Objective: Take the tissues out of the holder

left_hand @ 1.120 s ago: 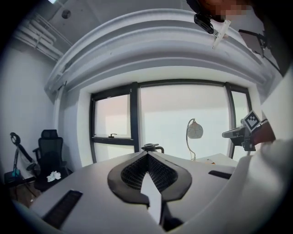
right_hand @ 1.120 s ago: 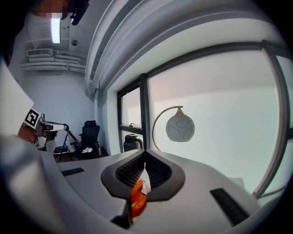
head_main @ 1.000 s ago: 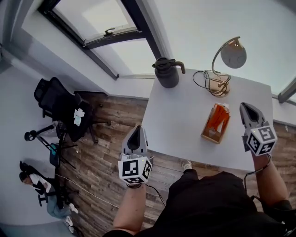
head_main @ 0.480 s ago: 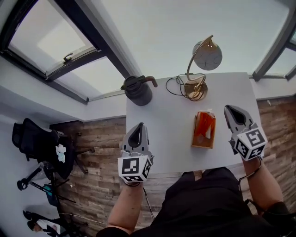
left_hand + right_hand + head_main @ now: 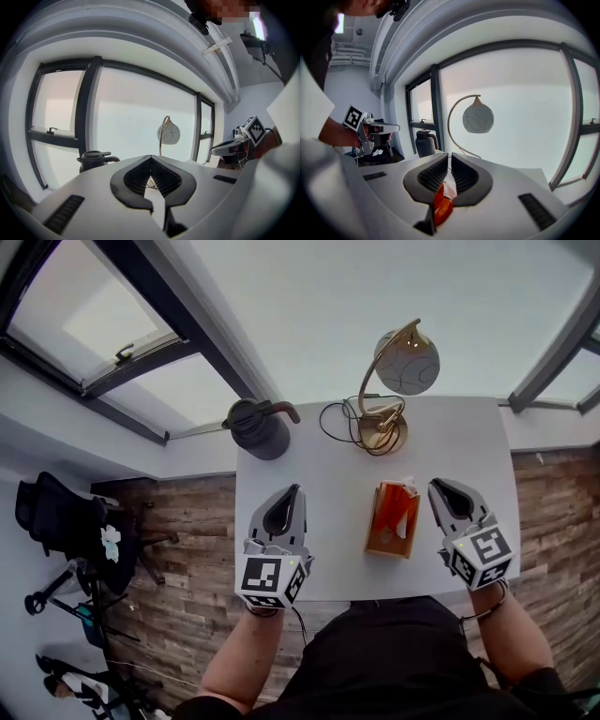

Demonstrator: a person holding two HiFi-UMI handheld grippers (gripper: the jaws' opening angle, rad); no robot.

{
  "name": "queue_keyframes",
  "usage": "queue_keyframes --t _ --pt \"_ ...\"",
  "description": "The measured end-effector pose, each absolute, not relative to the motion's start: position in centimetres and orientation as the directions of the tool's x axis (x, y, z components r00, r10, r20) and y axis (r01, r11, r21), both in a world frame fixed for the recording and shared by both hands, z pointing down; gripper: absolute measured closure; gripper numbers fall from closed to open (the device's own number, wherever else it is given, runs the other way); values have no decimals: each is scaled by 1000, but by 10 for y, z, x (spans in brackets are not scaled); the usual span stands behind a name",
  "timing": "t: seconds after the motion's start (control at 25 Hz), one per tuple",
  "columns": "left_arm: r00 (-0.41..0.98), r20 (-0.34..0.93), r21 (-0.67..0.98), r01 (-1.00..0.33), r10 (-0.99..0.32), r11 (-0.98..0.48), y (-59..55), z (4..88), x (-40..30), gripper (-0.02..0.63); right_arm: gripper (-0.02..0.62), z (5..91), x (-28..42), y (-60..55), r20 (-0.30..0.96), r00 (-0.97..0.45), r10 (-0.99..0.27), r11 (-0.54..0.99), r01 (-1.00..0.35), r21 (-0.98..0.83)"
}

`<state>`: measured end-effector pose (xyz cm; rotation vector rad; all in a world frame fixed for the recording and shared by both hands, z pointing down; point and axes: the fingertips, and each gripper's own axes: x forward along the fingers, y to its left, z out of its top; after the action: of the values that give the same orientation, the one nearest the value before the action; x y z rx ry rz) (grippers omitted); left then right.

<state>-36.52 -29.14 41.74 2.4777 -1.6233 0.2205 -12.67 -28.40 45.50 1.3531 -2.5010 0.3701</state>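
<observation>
An orange tissue holder lies on the white table, with a white tissue sticking out of its far end. My right gripper hovers just right of the holder, jaws shut and empty. In the right gripper view the holder and tissue show behind the shut right gripper. My left gripper hangs over the table's left part, apart from the holder. The left gripper view shows that left gripper shut with nothing in it.
A dark jug stands at the table's far left corner. A brass lamp with a round shade and a coiled cord stands at the far middle. Windows run behind the table. An office chair stands on the wood floor to the left.
The head view has swung, so the table now sits centred and upright in the picture. Both grippers keep their places on either side of the holder, still shut.
</observation>
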Motion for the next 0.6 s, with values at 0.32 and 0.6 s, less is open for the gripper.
queue_keyframes --t 0.32,0.6 --pt "326 291 80 -945 -900 -316 -300 455 -379 601 586 491 -123 -300 364 -558 -746 544 -825 -149" --pt "324 334 66 -945 -885 -321 -306 483 -374 601 492 520 -140 -307 389 -584 -713 591 -799 -115"
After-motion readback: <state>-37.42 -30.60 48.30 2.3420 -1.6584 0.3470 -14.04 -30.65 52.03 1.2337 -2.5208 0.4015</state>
